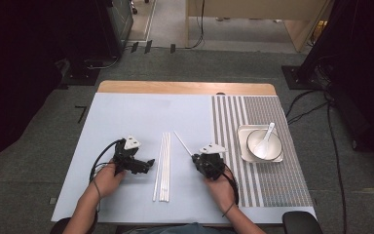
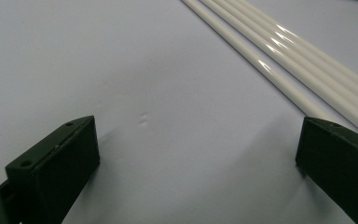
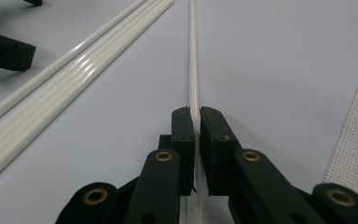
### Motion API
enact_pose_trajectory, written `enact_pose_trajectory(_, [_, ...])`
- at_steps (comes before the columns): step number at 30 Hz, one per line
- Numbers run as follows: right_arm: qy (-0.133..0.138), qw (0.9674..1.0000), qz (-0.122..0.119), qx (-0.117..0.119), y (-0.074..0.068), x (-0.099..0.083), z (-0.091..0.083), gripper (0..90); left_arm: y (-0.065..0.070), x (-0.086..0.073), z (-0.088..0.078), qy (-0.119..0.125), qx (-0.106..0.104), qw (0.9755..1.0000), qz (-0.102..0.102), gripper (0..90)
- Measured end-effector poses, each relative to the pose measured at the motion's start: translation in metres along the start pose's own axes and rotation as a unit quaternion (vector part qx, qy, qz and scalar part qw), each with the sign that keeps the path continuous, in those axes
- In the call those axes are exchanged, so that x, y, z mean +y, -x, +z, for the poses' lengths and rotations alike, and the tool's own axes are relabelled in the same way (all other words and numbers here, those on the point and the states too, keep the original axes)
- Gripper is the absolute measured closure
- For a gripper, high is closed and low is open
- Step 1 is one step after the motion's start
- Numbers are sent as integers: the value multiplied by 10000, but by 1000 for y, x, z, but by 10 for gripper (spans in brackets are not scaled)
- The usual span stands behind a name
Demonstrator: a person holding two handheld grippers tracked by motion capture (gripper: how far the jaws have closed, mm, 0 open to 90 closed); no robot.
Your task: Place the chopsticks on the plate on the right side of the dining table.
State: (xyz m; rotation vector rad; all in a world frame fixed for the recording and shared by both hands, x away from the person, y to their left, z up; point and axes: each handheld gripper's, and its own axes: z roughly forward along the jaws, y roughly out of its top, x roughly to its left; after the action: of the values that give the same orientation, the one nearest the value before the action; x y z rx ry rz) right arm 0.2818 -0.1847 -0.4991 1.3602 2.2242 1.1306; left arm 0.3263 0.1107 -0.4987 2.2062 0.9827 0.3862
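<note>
Right hand-held gripper (image 3: 195,122) pinches one thin white plastic rod (image 3: 193,60), near the middle of the desk (image 1: 126,117); its long axis slants toward the far-left corner. Left hand-held gripper (image 2: 196,154), jaws spread, rests beside the bundle of white rods (image 1: 163,165).

Lab-like recording room: grey carpet floor (image 1: 39,146), loose cables (image 1: 336,146), table (image 1: 185,87), dark equipment.

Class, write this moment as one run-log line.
right gripper: shut on stick | left gripper: open, empty | stick row: on mat
</note>
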Motion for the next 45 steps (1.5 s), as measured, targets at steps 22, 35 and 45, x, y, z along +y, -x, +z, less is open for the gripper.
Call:
enact_pose_trajectory(22, [54, 9976, 594, 342, 16, -3, -5, 857, 0, 0, 0, -10, 2, 10000, -1, 0])
enact_pose_trajectory(35, [26, 9978, 509, 428, 25, 12, 7, 857, 0, 0, 0, -19, 0, 10000, 9, 0])
enact_pose_trajectory(45, [32, 9989, 329, 329, 23, 9, 8, 838, 0, 0, 0, -14, 3, 10000, 5, 0])
